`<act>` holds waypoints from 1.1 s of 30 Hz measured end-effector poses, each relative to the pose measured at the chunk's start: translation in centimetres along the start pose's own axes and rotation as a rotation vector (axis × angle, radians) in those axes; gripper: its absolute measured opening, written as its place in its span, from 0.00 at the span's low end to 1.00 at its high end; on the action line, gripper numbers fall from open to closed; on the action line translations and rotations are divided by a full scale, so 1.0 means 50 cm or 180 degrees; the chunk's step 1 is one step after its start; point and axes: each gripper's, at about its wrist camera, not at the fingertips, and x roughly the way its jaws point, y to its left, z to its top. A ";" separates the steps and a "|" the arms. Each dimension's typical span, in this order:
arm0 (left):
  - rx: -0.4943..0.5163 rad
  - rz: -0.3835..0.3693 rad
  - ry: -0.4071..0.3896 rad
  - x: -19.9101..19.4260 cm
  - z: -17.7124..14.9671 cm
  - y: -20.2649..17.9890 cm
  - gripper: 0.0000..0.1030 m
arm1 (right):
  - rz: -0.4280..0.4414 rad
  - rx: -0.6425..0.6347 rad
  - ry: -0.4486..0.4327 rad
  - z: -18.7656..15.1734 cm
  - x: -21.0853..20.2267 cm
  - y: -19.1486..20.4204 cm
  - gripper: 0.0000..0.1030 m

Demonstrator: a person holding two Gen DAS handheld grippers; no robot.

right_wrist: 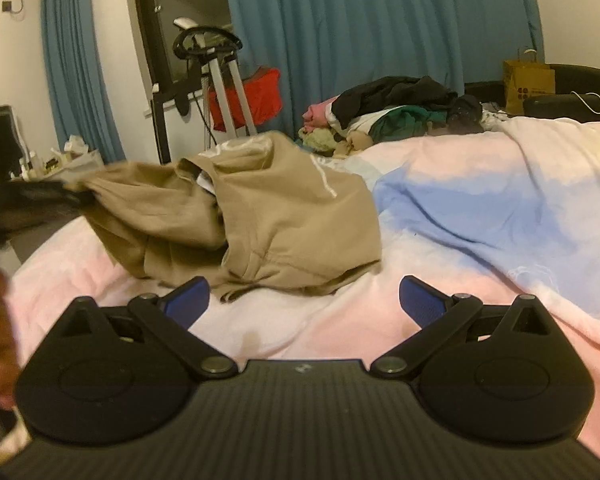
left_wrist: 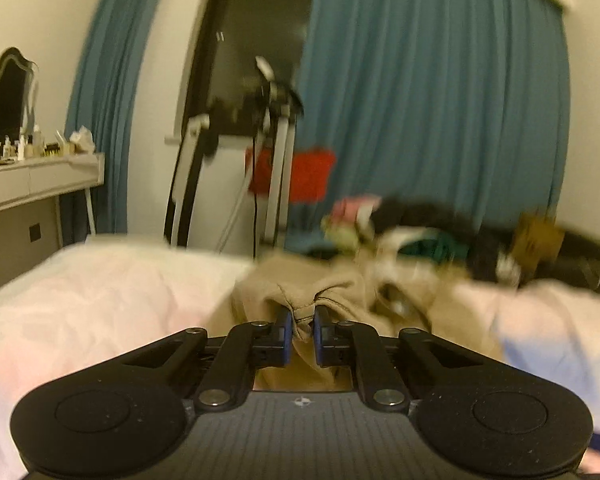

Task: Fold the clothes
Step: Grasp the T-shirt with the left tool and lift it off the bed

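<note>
- Bed fills lower and middle of right wrist view, covered in pink-and-blue blanket; in left wrist view same bedding takes lower left, pale pink, blurred.
- Teal curtains span top centre and upper right of both views; second strip at upper left of right wrist view.
- Dark window or door panel top centre of left wrist view, between the curtain strips.
- Tan garment centre-left of right wrist view, crumpled on the blanket, one end lifted and pulled toward left edge of frame; in left wrist view it sits centre, bunched up right ahead of the fingers.
- Clothes pile upper centre-right of right wrist view, on far side of bed: black, green, pink and white pieces; same pile right-centre in left wrist view, smeared by motion blur.
- Metal stand with something red behind it, upper centre-left, in front of curtain.
- White dresser with mirror and small bottles, left edge of left wrist view.
- Brown paper bag upper right of right wrist view, behind bed.
- Right gripper bottom centre of right wrist view, blue pads spread wide, nothing between them, just short of garment's near edge.
- Left gripper bottom centre of left wrist view, clamped on a fold of the tan garment, cloth pinched between pads.
</note>
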 end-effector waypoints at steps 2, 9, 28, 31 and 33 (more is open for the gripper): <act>-0.0081 -0.0056 -0.0133 -0.042 0.021 0.011 0.10 | -0.0002 0.0010 -0.0061 0.006 -0.006 0.000 1.00; -0.0409 -0.0217 -0.0344 -0.178 0.075 0.056 0.09 | 0.0012 -0.0107 -0.0233 0.023 -0.049 0.025 1.00; -0.0634 -0.0128 -0.0364 -0.248 0.084 0.122 0.09 | -0.0208 -0.0082 0.0236 0.000 0.051 0.058 1.00; -0.0688 -0.0086 -0.0322 -0.239 0.079 0.136 0.09 | -0.0346 0.0159 0.0437 -0.006 0.107 0.037 1.00; -0.0724 -0.0062 -0.0303 -0.230 0.077 0.146 0.09 | -0.0343 0.0416 0.0489 -0.010 0.133 0.018 1.00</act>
